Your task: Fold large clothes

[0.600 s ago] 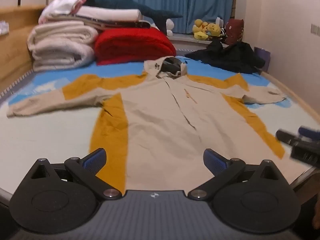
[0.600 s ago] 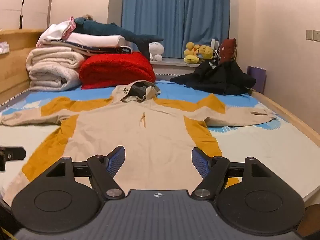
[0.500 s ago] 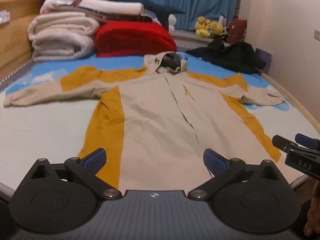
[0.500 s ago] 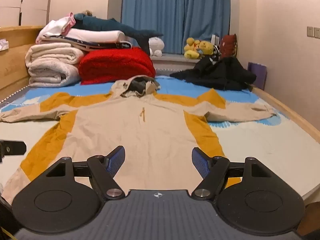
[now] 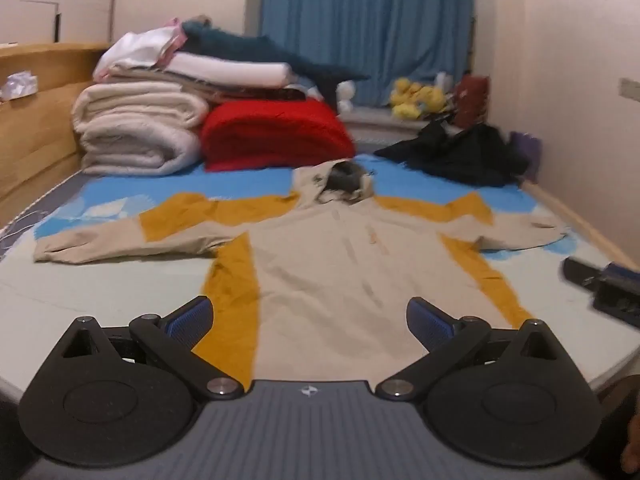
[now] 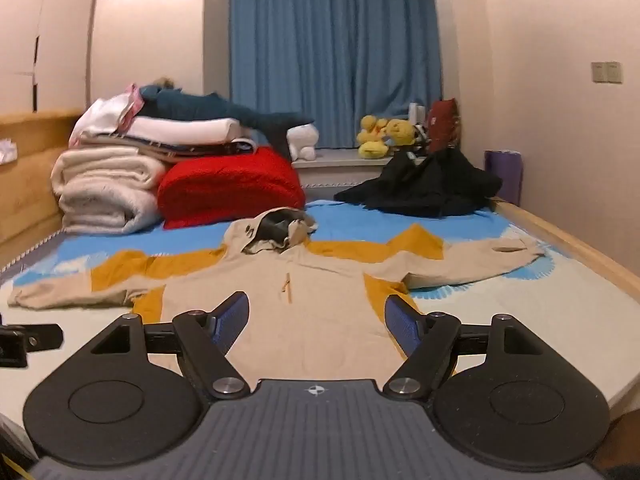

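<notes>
Both our grippers, left gripper (image 5: 308, 316) and right gripper (image 6: 316, 316), gape wide with nothing between them; we see the hooded jacket (image 6: 320, 304) spread flat mid-frame on the bed (image 6: 560, 312), sleeves out, no fold started.

no readable text, labels, brands or numbers anywhere

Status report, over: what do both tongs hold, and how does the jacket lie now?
Left tongs open, empty. Right tongs open, empty. Jacket flat on bed, sleeves spread, not yet folded. Nothing on it; black clothes lie beyond.
</notes>
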### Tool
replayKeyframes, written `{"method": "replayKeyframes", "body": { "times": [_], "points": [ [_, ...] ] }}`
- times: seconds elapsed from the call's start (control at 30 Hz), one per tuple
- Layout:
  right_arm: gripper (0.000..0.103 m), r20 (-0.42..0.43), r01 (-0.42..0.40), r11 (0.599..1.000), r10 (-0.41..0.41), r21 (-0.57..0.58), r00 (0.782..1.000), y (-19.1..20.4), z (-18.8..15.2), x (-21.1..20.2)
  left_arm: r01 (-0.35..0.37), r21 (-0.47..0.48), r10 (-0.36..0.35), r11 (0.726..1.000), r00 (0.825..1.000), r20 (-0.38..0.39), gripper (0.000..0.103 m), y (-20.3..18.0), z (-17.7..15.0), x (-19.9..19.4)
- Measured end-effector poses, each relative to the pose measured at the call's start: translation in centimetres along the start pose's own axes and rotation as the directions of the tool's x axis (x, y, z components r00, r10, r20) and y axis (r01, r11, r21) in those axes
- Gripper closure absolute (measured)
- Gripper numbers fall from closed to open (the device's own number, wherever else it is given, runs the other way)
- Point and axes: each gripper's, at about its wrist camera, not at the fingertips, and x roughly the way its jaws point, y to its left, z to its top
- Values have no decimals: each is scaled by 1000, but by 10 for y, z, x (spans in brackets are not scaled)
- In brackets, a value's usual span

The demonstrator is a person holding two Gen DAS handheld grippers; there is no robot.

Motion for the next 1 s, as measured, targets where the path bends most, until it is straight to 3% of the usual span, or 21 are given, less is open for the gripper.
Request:
{"method": "replayKeyframes", "body": {
  "times": [0.07,0.13,0.2,0.37,1.0],
  "points": [
    [26,-20,14,1000,-14,-5,1000,-1,-13,1,29,24,-29,999,999,17,0,-9,-19,1],
    [26,-68,40,999,-40,-8,997,0,-24,6,45,62,-43,997,999,-32,0,-19,-30,8],
    [26,-112,39,999,-38,4,993,0,-29,14,74,47,-71,996,995,-73,0,-20,-33,16],
    [26,-144,24,999,-28,-29,989,6,-34,24,110,58,-107,992,993,-57,3,-21,-33,27],
    [26,-172,-18,998,6,-64,985,10,-46,39,40,58,-32,997,990,-137,4,-10,-25,50]
  ]
}}
